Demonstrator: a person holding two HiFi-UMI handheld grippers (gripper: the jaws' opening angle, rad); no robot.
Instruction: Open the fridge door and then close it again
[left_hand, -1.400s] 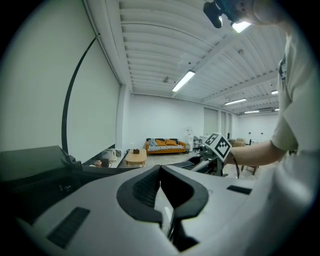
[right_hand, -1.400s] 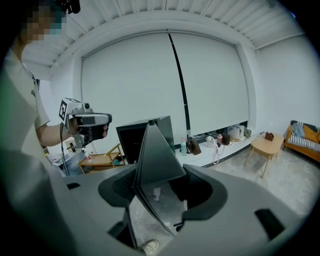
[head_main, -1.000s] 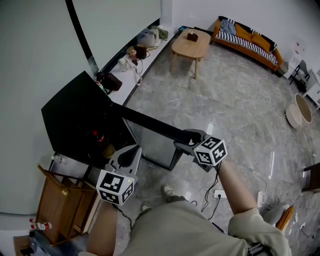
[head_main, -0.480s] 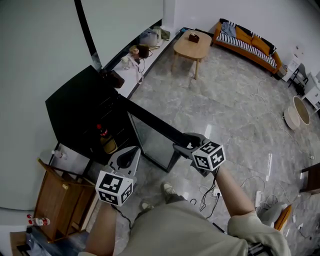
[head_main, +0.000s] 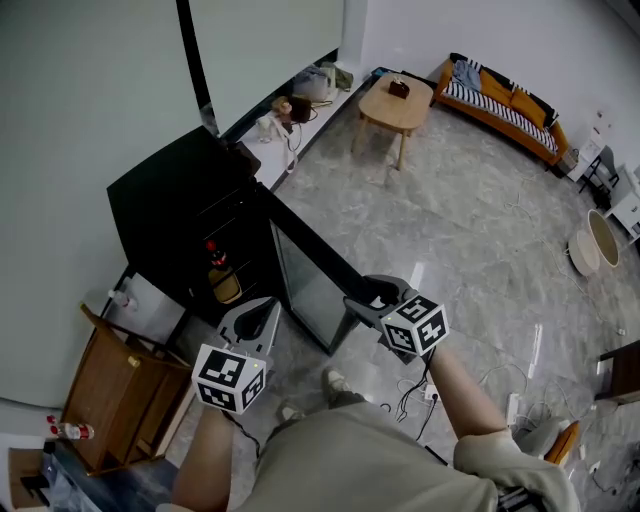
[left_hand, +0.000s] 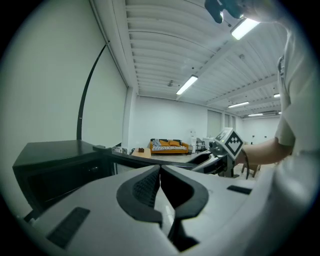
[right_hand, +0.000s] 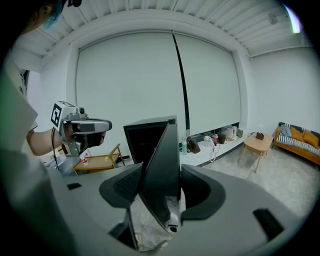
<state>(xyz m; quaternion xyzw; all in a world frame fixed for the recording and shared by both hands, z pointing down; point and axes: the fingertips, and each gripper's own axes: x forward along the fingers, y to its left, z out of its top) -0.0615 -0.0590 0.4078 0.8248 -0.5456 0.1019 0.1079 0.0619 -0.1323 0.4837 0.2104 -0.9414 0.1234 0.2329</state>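
Bearings: clock directions are read from the middle of the head view.

Fridge (head_main: 170, 215): black, low, at about nine o'clock, against the pale wall. Its front stands open to me.

Door (head_main: 300, 285): swung wide out from the fridge. Its top edge runs as a dark line from the cabinet's corner toward four o'clock. The free end is at my right gripper.

Right gripper (head_main: 367, 296): at four o'clock, on the door's free edge. In the right gripper view the door stands upright between my jaws. They are closing on it, with one pad against each side of the panel.

Left gripper (left_hand: 160, 171): at seven o'clock, low, near the open front of the fridge. My jaws are pressed together with nothing between them, and they touch nothing.

Inside the fridge: a red-topped bottle (head_main: 212, 248) on a shelf, with something yellowish below it that I cannot make out.

Wooden rack (head_main: 110, 390): at eight o'clock, just beside the fridge.

Coffee table (head_main: 395, 105): at one o'clock, well apart from the fridge, on the grey marbled floor (head_main: 450, 220).

Sofa (head_main: 500, 95): orange, between one and two o'clock, along the far wall beyond the coffee table.
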